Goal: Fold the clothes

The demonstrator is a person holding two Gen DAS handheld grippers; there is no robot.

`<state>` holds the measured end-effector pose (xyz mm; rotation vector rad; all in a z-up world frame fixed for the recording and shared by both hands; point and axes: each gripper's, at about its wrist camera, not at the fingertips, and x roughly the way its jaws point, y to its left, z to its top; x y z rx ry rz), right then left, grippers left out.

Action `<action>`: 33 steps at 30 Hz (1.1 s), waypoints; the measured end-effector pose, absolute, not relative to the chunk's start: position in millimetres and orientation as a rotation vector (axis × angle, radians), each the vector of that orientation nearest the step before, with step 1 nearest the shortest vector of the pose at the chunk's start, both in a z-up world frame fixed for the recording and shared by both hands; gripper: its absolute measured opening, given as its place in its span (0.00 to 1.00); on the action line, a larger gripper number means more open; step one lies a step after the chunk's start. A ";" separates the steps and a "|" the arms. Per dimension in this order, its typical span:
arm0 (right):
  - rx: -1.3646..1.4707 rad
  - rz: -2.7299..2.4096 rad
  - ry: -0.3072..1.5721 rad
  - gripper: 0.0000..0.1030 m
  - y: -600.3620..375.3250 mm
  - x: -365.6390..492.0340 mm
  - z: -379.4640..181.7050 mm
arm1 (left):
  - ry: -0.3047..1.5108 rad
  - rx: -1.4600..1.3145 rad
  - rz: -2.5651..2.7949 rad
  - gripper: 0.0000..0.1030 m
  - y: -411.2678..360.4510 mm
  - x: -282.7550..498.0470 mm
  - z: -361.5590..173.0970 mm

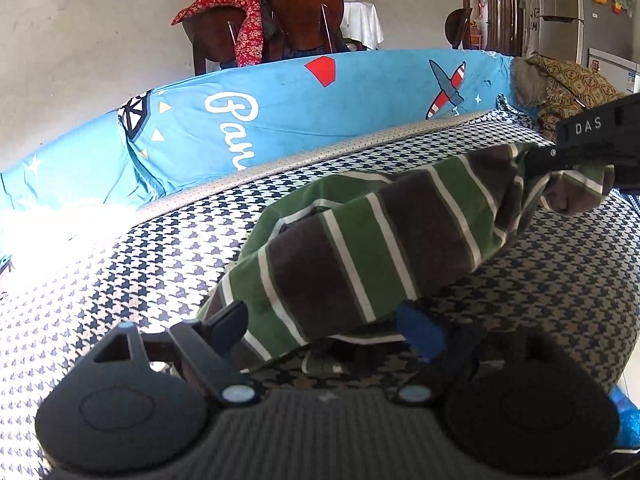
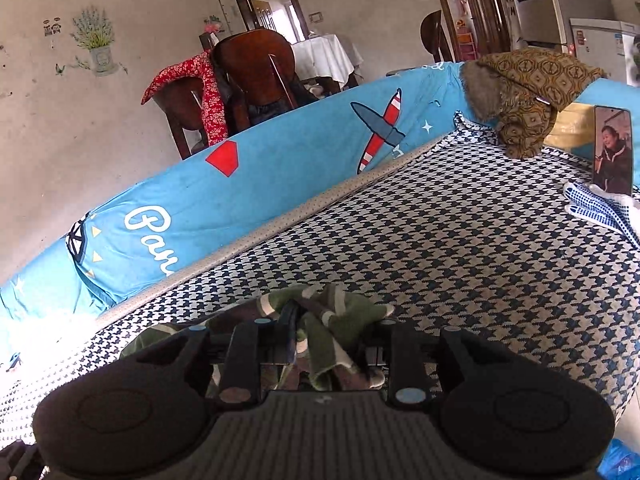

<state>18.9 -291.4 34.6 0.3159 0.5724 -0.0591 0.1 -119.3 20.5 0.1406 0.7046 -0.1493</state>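
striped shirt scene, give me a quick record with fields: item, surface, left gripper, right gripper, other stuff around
item: green, brown and white striped shirt, bunched and stretched between the two grippers
surface: houndstooth cushion with a blue cover behind
left gripper: fingers apart, shirt edge lying between them
right gripper: shut on a wad of shirt
other: patterned jacket, phone, dotted gloves, chairs

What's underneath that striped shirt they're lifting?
Under the striped shirt is the checked cover, with more of the shirt's cloth hanging below. Anything beneath that cloth is hidden.
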 end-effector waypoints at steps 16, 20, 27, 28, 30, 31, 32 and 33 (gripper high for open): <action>0.419 -0.036 0.630 0.49 -312.6 23.6 26.4 | 0.674 0.058 -0.033 0.88 -87.7 23.1 22.7; 0.433 -0.042 0.642 0.52 -317.9 25.6 23.1 | 0.667 0.051 0.019 0.95 -80.9 29.1 20.1; 0.478 -0.015 0.677 0.53 -332.4 28.7 16.3 | 0.680 0.051 0.074 0.95 -76.3 38.4 14.6; 0.476 -0.014 0.690 0.53 -333.7 29.7 15.0 | 0.686 0.048 0.077 0.95 -76.1 40.1 13.2; 0.453 -0.022 0.730 0.54 -334.6 32.5 10.9 | 0.697 0.043 0.083 0.95 -76.0 43.0 10.3; 0.442 -0.026 0.750 0.54 -335.0 33.9 8.8 | 0.700 0.044 0.085 0.95 -75.4 44.1 8.4; 0.424 -0.031 0.774 0.56 -334.9 35.4 6.1 | 0.704 0.045 0.087 0.95 -74.8 45.2 6.4; 0.401 -0.036 0.801 0.57 -334.1 36.7 2.8 | 0.711 0.047 0.090 0.96 -74.2 46.4 4.2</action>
